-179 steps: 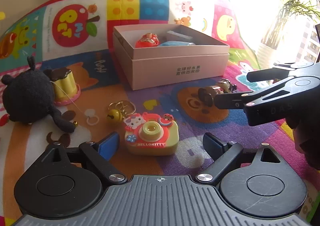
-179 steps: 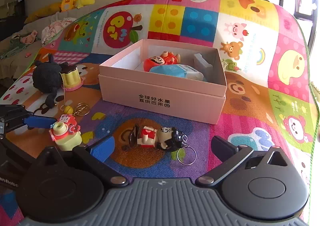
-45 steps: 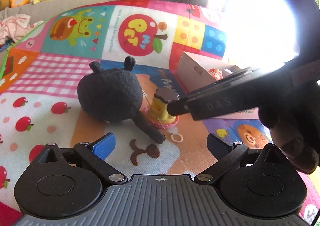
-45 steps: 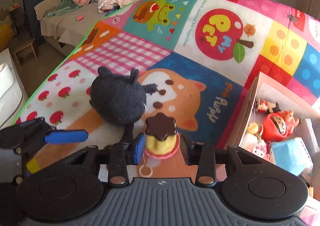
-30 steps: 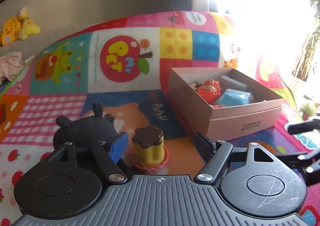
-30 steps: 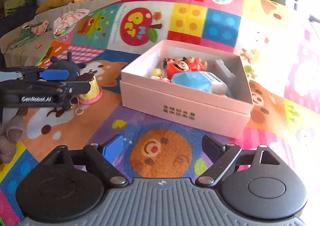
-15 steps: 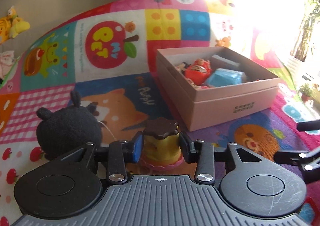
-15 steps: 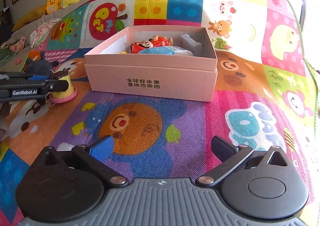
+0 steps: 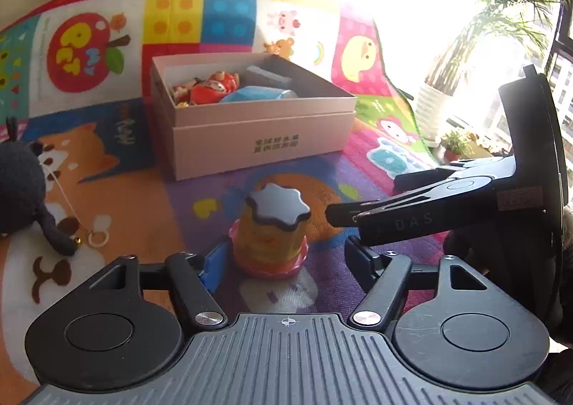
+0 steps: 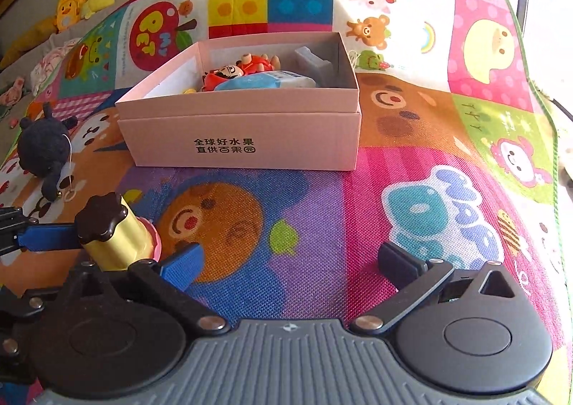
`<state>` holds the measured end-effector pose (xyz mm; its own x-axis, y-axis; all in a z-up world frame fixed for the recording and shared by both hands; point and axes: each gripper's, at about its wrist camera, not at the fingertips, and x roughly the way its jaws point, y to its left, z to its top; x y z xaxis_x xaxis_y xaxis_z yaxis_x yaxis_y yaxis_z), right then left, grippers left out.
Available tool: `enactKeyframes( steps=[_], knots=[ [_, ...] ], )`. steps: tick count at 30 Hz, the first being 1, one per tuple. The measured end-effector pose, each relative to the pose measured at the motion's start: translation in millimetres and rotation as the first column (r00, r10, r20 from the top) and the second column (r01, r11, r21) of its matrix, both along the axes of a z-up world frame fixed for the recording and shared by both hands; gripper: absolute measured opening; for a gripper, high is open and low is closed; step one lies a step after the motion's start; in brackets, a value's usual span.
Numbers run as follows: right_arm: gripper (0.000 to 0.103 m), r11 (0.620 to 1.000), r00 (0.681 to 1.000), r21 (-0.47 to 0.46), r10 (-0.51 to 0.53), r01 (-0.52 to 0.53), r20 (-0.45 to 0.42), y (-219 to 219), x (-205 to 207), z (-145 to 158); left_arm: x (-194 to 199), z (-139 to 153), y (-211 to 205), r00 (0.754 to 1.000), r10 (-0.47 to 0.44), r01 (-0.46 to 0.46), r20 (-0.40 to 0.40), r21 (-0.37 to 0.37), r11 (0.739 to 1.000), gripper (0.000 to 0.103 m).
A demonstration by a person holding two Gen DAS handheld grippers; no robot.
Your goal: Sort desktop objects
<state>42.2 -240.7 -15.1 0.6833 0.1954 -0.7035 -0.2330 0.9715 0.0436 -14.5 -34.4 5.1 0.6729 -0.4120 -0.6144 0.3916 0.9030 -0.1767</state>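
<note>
The left hand-held gripper [image 9: 286,258] points down at a yellow pudding toy [image 9: 272,236] with a dark brown scalloped top and a pink base; the toy stands upright on the colourful play mat [image 10: 322,211], on its purple patch in front of the pink cardboard box [image 9: 258,132]. The jaws are opening with the toy between them: the blue-padded finger [image 9: 213,267] sits just beside the pink base and the other finger stands clear of it, so nothing presses on the toy. The right hand-held gripper [image 10: 290,261] hangs wide open over the mat with only printed fabric between its fingers; in the left wrist view its black fingers reach in from the right, their tips near the toy's brown top (whether they touch it I cannot tell). The box is open on top and holds a red round-faced doll [image 10: 229,77], a light blue pouch [image 10: 265,82], a grey block [image 10: 313,61] and some smaller figures too crowded to make out. A black plush toy [image 10: 44,147] lies on the mat to the left, well apart from the box, with a thin white cord and small ring [image 9: 96,238] trailing from it.
</note>
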Motion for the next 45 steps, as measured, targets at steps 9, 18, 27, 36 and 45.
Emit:
enactKeyframes(
  steps=[9,18,27,36,45],
  knots=[
    [0.103,0.994,0.997,0.082,0.068,-0.070,0.026,-4.6,-10.1,7.7,-8.5,-6.4,59.6,0.968,0.250,-0.252,0.033,0.043,0.967,0.096],
    [0.099,0.955,0.957,-0.103,0.286,-0.279,0.056,75.8,-33.7,3.8,2.8,-8.2,95.4,0.910,0.415,-0.415,-0.002,-0.024,0.910,0.099],
    [0.101,0.967,0.982,-0.244,0.109,-0.069,0.152,43.4,-18.2,4.8,-0.3,-10.2,96.7,0.910,0.414,-0.414,-0.006,-0.050,0.909,0.100],
    [0.103,0.990,0.997,-0.133,-0.034,0.044,0.071,8.5,0.4,1.3,5.3,-1.4,103.3,0.865,0.500,-0.499,0.050,-0.021,0.866,0.101],
    [0.103,0.990,0.996,-0.133,-0.040,0.050,0.076,10.5,-2.3,1.5,69.6,12.7,134.0,0.815,0.579,-0.578,0.013,-0.041,0.815,0.101]
  ],
)
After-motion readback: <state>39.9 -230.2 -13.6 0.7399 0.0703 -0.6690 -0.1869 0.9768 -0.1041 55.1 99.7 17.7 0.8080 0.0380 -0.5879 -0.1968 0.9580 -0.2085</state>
